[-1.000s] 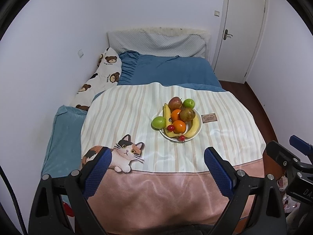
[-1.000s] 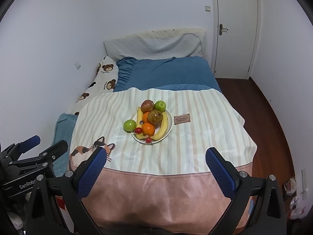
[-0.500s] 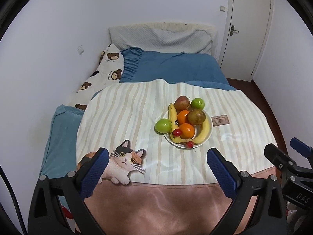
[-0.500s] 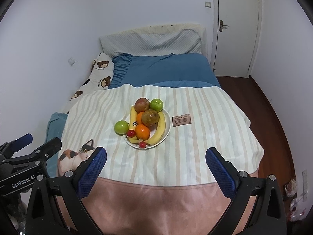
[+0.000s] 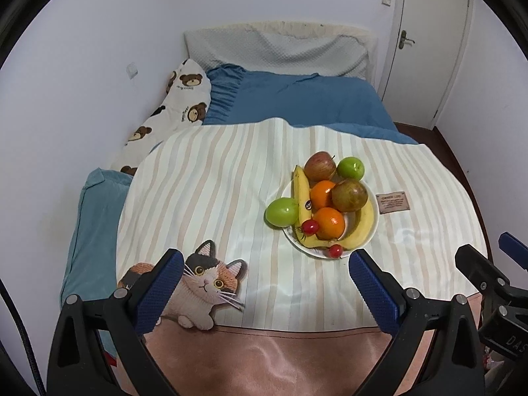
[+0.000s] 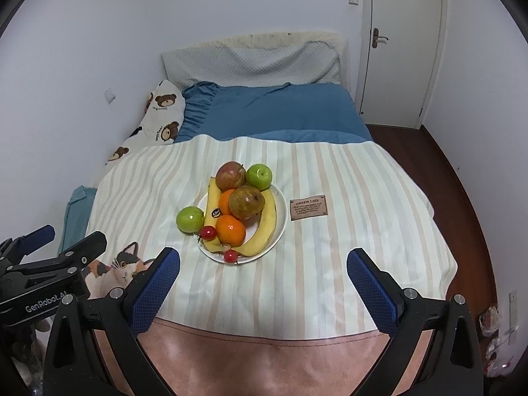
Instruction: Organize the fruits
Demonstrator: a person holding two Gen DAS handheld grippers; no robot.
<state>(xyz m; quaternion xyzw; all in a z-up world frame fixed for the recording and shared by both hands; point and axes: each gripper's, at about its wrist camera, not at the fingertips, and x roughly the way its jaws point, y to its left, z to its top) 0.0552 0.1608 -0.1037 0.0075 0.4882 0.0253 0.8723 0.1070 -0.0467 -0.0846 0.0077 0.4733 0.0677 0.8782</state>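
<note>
In the right wrist view, a brown leather-look patch (image 6: 309,208) sewn on the striped cream blanket right of centre is headed "GREEN LIFE"; its smaller lines are too fine to read. At lower left, the black body of the left gripper (image 6: 43,303) carries white lettering "GenRobot.AI". The white bear-print pillow (image 6: 161,112) bears small unreadable script.

Home bedroom: bed (image 5: 297,105), pillow (image 5: 280,49), door (image 5: 429,43)

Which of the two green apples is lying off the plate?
The left green apple, resting on the striped blanket beside the banana; the other green apple sits at the plate's far edge.
</note>
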